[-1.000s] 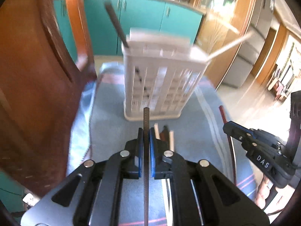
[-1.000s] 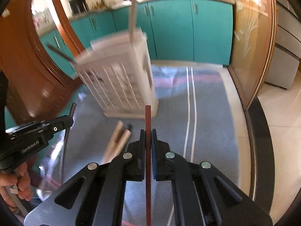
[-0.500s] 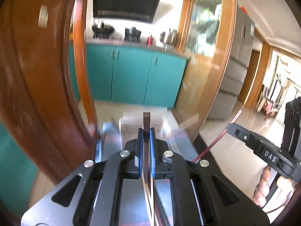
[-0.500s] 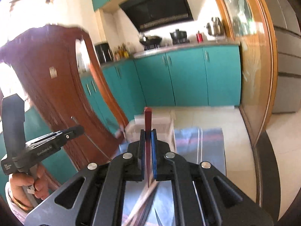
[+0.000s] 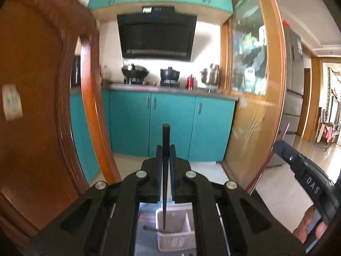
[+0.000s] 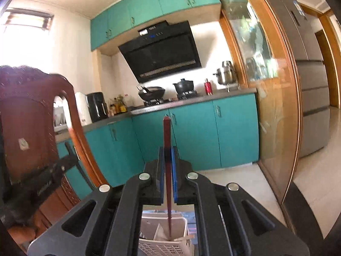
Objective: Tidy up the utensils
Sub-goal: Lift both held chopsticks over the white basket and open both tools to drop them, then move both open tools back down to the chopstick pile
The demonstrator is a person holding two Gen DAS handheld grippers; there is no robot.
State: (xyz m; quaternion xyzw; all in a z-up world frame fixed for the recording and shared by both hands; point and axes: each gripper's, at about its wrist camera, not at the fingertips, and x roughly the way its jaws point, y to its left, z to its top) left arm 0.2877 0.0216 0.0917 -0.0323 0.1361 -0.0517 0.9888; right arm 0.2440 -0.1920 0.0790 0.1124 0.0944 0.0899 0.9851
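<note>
My left gripper (image 5: pixel 166 149) is shut on a black chopstick (image 5: pixel 165 140) that stands upright; its lower tip hangs over the white slotted utensil basket (image 5: pixel 187 237) seen below between the jaws. My right gripper (image 6: pixel 168 150) is shut on a dark red chopstick (image 6: pixel 166 132), also upright, with its lower tip above or just inside the same white basket (image 6: pixel 162 246). The right gripper (image 5: pixel 307 175) shows at the right edge of the left wrist view, held by a hand. The left gripper (image 6: pixel 53 175) appears blurred at the left of the right wrist view. A chopstick lies in the basket.
A tall wooden chair back (image 5: pixel 38 111) stands close on the left. Teal kitchen cabinets (image 5: pixel 170 125) with pots on a stove lie ahead. A wood-framed glass door (image 5: pixel 253 106) and a steel refrigerator (image 6: pixel 309 98) are on the right. Striped cloth lies under the basket.
Both grippers rose well above the table and tilted up toward level, each carrying its chopstick. The basket dropped from the middle of both views to the bottom edge.
</note>
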